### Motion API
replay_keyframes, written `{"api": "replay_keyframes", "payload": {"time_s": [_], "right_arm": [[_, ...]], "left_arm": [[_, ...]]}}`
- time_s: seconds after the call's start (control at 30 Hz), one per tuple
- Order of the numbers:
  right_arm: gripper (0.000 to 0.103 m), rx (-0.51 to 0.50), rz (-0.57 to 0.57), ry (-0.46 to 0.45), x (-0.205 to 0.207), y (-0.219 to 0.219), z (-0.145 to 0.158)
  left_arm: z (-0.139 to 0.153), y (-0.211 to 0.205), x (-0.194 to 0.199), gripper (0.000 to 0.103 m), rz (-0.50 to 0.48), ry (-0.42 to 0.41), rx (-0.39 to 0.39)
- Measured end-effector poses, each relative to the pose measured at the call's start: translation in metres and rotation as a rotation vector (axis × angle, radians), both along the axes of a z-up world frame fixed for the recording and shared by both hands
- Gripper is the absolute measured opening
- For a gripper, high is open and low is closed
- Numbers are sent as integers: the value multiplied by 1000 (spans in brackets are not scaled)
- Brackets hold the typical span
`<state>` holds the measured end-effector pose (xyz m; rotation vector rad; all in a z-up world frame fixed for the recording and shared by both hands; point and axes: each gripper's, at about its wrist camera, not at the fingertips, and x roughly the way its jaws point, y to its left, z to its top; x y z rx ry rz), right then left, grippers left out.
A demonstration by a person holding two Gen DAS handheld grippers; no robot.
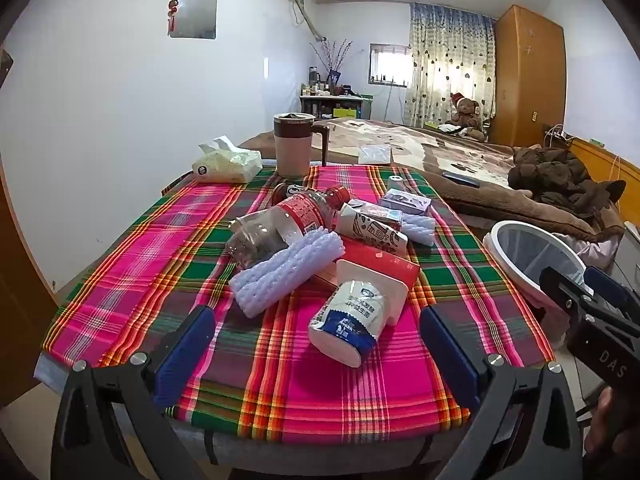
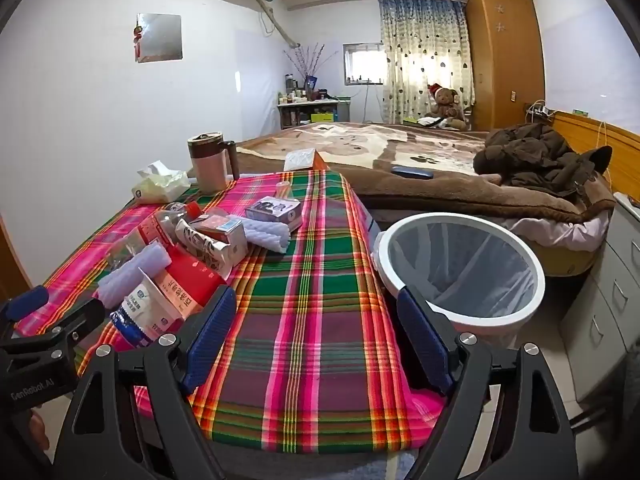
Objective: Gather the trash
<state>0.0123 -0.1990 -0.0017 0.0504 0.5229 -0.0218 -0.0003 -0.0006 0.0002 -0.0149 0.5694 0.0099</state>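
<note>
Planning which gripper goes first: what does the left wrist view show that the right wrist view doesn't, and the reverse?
Only the left wrist view shows the blue-and-white milk pouch whole, straight ahead of the open left gripper, and the plastic bottle unobstructed. Only the right wrist view shows inside the lined trash bin, with nothing visible in it, beside the open right gripper. Both show the plaid tablecloth, mug, tissue pack and bed.

woven plaid tablecloth (image 1: 160, 248), clear plastic bottle (image 1: 276, 228)
</note>
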Motion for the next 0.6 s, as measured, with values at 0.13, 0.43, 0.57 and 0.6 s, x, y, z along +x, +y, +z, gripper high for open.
{"api": "replay_keyframes", "payload": {"time_s": [0.13,0.43,0.57,0.6], "right_arm": [[84,0,-2,3,1,2,-3],[84,0,-5,-9,-3,-1,4],[84,-2,-7,-10,-5,-2,6],[84,-3,-6,-11,-4,-1,7]], "left_arm": [[-1,-4,0,103,-7,1,0],[5,-2,-4,103,-2,-3,-6],[2,0,0,103,3,-2,-2],[2,0,1,103,2,-3,-3]]}}
